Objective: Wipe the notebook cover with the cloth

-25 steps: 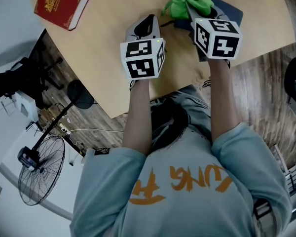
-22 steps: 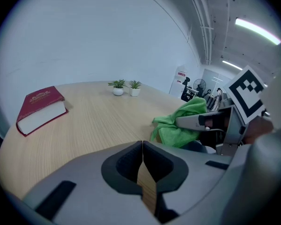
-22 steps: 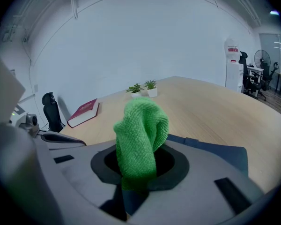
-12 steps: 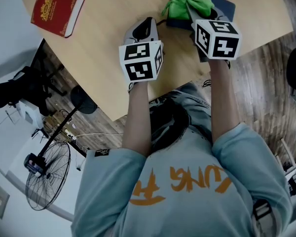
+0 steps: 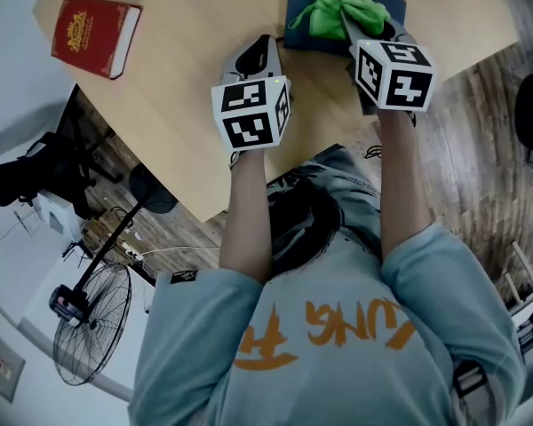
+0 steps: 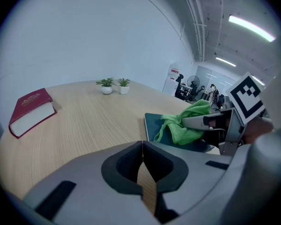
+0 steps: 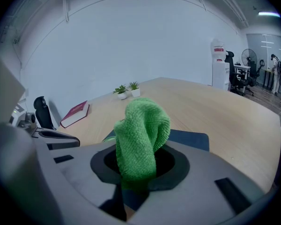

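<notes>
While the cloth (image 5: 336, 11), a green nubby terry bunch, lies heaped on the notebook (image 5: 300, 27), one end of it is pinched between the clenched jaws of the right gripper (image 7: 136, 172). That notebook is flat, dark blue and plain-covered, lying at 12 o'clock on the pale wood-grain table (image 5: 195, 87). At 8 o'clock from it the left gripper (image 6: 143, 165) hovers over bare wood, its jaws pressed together on nothing. Both grippers carry cubes with black-and-white square markers. Off at 10 o'clock lies a red hardback book (image 5: 96, 35) with a gold crest, its lettering too small to read. Two small potted plants (image 6: 115, 85) stand on the table's far edge, and a floor fan (image 5: 89, 322) stands below at 7 o'clock.
</notes>
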